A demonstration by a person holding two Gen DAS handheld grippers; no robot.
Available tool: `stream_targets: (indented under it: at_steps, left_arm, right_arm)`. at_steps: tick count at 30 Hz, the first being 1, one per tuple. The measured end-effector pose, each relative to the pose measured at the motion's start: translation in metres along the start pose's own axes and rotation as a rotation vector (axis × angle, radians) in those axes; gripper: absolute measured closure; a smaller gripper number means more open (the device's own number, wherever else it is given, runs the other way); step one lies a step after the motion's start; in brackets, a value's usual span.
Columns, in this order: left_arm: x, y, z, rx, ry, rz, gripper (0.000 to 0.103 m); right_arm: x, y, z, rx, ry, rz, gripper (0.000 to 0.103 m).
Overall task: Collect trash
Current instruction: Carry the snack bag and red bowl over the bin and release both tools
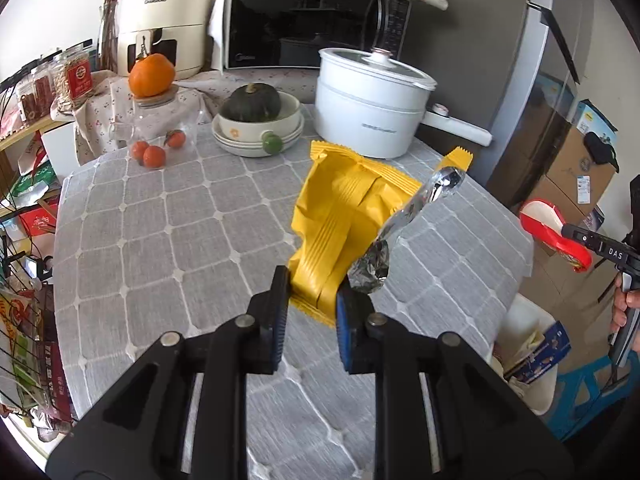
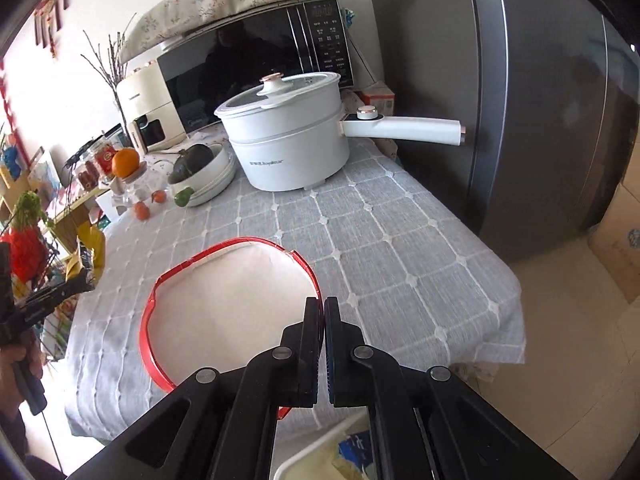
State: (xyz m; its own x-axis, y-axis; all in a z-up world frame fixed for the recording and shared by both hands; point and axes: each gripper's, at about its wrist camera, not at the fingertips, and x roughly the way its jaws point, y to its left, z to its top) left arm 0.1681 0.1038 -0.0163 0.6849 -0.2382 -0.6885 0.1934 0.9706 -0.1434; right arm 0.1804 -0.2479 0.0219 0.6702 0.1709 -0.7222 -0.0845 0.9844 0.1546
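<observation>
My left gripper (image 1: 312,292) is shut on a crumpled yellow snack wrapper (image 1: 344,216) with a silver foil inside, held up above the grey checked tablecloth (image 1: 160,232). My right gripper (image 2: 323,308) is shut on the rim of a red-and-white disposable bowl (image 2: 228,300), lifted over the table's near edge. That bowl (image 1: 554,228) and the right gripper show at the right of the left wrist view. The yellow wrapper (image 2: 90,248) shows at the far left of the right wrist view. A white bin (image 1: 532,356) with trash in it stands below the table's right edge; its rim (image 2: 304,456) shows under my right gripper.
At the back of the table stand a white electric pot (image 1: 368,100), stacked bowls with a dark squash (image 1: 256,120), small oranges (image 1: 154,156), a microwave (image 1: 312,16) and an air fryer (image 1: 164,20). A grey fridge (image 2: 540,100) is on the right, a cluttered rack (image 1: 24,280) on the left.
</observation>
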Motion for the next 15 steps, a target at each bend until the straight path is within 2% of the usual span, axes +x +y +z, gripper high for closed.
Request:
stream_targets:
  at_steps: [7,11,15]
  left_arm:
    - [-0.030,-0.066,-0.031,0.038,0.018,-0.093,0.080]
    - [-0.035,-0.098,-0.050,0.070,0.029,-0.133,0.080]
    - [-0.032,-0.129,-0.063,0.115,0.066,-0.177,0.080]
  right_arm:
    - [-0.059,0.002,-0.042,-0.005,-0.005,-0.018,0.100]
    - [-0.082,-0.004,-0.065,-0.016,-0.004,-0.060,0.100]
    - [-0.093,-0.022,-0.088,0.031,0.026,-0.102,0.100]
